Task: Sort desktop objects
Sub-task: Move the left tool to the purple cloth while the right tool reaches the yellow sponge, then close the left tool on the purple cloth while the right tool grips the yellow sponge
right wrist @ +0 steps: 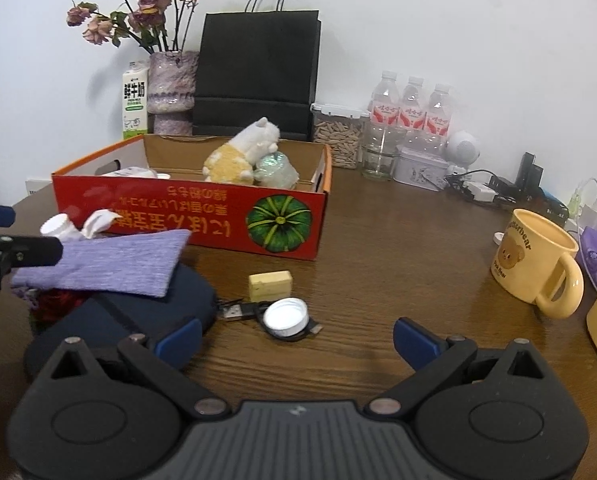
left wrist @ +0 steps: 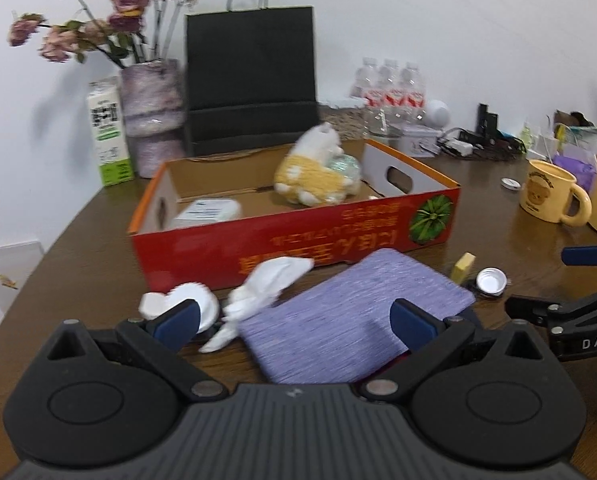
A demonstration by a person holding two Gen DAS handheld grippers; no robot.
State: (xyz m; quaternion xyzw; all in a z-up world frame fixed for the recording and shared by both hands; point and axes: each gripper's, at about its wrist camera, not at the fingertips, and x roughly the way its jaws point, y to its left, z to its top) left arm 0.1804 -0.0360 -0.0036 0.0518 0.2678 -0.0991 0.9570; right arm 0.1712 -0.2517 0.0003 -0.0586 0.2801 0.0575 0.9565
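Observation:
My left gripper is open, its jaws spread wide above the near end of a purple cloth lying on a dark pouch. A crumpled white tissue and a white cap lie just left of the cloth. Behind them stands a red cardboard box holding a yellow-and-white plush toy. My right gripper is open and empty, hovering over the table just short of a white bottle cap, a USB stick and a small yellow block.
A yellow bear mug stands at the right. Along the wall are a black paper bag, a vase of dried flowers, a milk carton, water bottles, a snack jar and tangled cables.

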